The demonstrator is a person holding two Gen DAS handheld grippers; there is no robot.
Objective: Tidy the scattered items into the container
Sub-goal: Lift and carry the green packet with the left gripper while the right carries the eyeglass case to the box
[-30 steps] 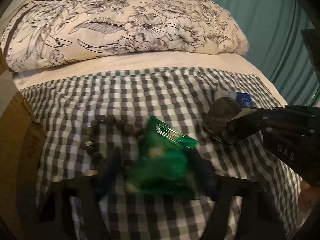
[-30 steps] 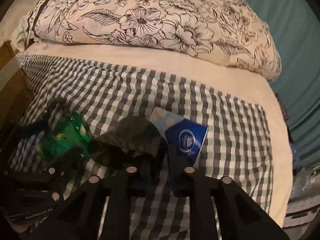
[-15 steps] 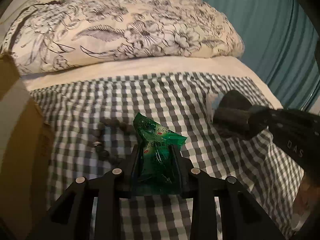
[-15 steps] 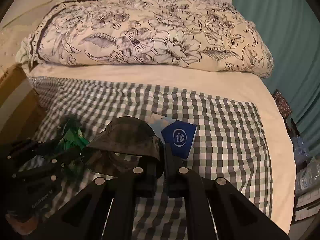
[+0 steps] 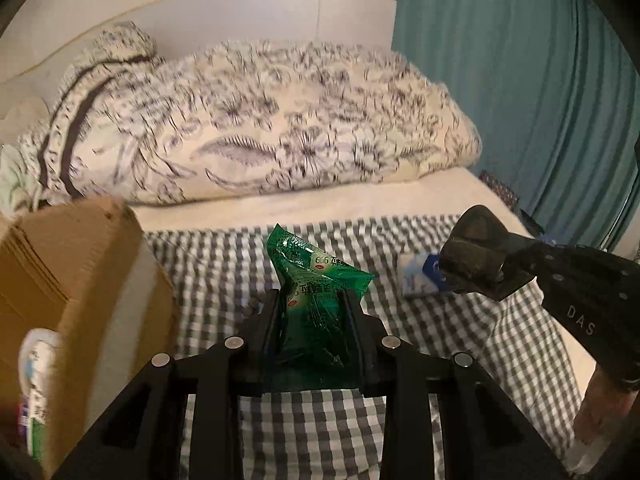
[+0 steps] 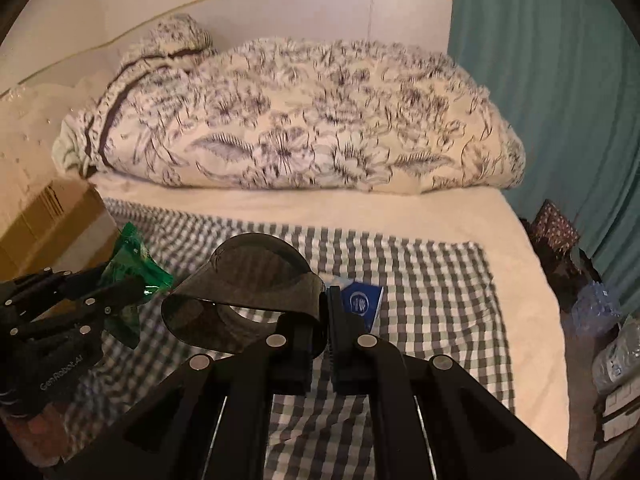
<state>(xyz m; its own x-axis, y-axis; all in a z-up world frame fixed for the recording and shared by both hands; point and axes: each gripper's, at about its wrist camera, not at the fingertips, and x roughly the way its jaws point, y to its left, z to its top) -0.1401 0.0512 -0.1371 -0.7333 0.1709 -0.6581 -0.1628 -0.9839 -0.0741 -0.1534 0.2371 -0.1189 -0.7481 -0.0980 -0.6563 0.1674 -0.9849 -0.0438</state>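
Your left gripper (image 5: 314,312) is clamped on the green packet (image 5: 320,280); both pads press its lower half, and its crinkled top stands up above the fingers, clear of the checked cloth (image 5: 224,256) on the bed. The cardboard box (image 5: 80,264) sits just to the left of that gripper, its near wall and one flap showing, with a white and green carton (image 5: 36,384) inside it at the lower left.

Your right gripper (image 6: 325,312) is closed tight on the rim of a dark, curved cap-like item (image 6: 244,284), which hangs out to the left of its fingers above the cloth. From your left camera the same item shows at the right, held up in the air by the other tool.

A blue and white pack (image 6: 362,304) lies on the cloth just behind the right fingertips, apart from both grippers. Beyond the cloth a floral duvet (image 6: 304,128) is heaped across the bed, and a teal curtain (image 6: 552,80) hangs on the right.
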